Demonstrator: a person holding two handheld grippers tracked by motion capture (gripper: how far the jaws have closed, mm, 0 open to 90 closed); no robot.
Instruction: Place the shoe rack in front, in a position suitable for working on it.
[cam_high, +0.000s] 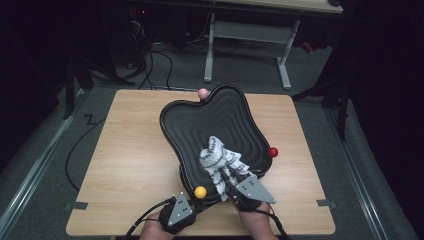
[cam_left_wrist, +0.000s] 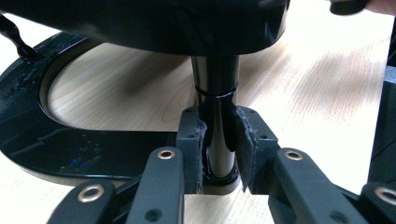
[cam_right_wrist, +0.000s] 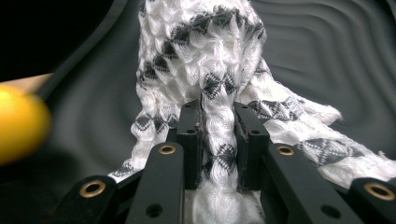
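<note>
Your right gripper is pinching a fold of the black-and-white cloth, which lies in the tray at its near edge and hangs over the rim toward you. Your left gripper is clamped on the post under the tray, just beside the yellow ball on the tray's near rim.

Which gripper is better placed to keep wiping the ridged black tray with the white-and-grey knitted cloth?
Right. The right gripper is shut on the white-and-grey knitted cloth, which lies in the ridged black tray. The left gripper is clamped on the tray's black stem, probably steadying it.
</note>
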